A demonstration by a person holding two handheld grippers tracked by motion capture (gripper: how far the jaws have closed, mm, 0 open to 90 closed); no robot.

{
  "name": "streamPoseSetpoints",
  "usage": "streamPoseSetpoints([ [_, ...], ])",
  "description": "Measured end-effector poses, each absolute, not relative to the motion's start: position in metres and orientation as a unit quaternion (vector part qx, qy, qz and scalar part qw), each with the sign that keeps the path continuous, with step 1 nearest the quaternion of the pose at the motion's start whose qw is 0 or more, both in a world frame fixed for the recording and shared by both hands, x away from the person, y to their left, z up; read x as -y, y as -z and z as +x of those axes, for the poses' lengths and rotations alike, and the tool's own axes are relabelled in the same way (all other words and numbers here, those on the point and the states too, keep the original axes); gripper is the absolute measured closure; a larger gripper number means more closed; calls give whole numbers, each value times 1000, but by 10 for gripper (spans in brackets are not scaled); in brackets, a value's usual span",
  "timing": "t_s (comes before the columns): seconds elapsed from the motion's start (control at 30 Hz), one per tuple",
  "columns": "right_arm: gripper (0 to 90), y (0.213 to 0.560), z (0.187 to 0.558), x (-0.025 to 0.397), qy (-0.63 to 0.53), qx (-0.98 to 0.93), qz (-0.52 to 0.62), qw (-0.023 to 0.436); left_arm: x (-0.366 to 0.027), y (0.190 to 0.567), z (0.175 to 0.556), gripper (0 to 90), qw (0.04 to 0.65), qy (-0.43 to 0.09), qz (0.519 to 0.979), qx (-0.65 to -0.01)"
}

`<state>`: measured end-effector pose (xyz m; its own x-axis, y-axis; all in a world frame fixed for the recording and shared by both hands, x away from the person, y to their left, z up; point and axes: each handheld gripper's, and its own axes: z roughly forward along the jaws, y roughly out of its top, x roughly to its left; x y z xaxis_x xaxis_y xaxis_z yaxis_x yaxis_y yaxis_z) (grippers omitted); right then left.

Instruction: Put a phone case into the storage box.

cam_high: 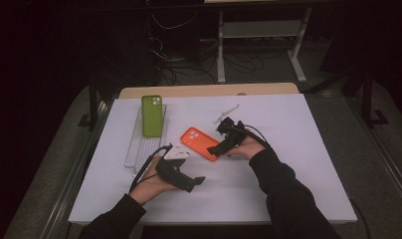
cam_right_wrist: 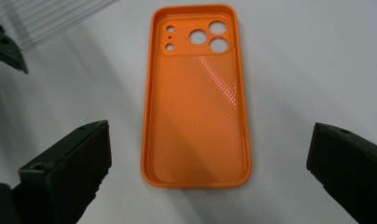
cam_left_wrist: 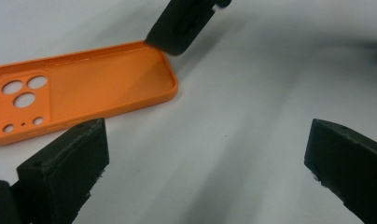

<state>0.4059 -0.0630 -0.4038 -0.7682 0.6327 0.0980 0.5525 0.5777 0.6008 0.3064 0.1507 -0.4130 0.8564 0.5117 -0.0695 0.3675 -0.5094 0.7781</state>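
Observation:
An orange phone case (cam_high: pixel 199 143) lies hollow side up in the middle of the white table (cam_high: pixel 288 164). My right gripper (cam_high: pixel 216 148) hovers at its near right end. In the right gripper view the orange phone case (cam_right_wrist: pixel 196 102) runs lengthwise ahead, and the right gripper (cam_right_wrist: pixel 210 132) is open wide, touching nothing. My left gripper (cam_high: pixel 196 181) is held low near the front, just left of centre. Its own view shows the left gripper (cam_left_wrist: pixel 205 135) open over bare table, with the orange phone case (cam_left_wrist: pixel 84 88) beyond its left jaw.
A green phone case (cam_high: pixel 151 114) rests on a clear ribbed rack (cam_high: pixel 137 147) at the back left. A small clear piece (cam_high: pixel 226 113) lies behind the right hand. Dark floor, cables and a desk frame (cam_high: pixel 258 45) lie beyond the far edge.

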Motion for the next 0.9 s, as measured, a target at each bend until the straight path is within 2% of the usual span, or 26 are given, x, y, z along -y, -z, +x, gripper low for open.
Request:
streamPoseSetpoints([
  [0.43,0,428,418,44,-254,-905,337,60,-152,412,306,0,429,-82,862,-259],
  [0.9,24,439,414,31,-221,-919,321,61,-152,412,306,0,431,-79,860,-261],
])
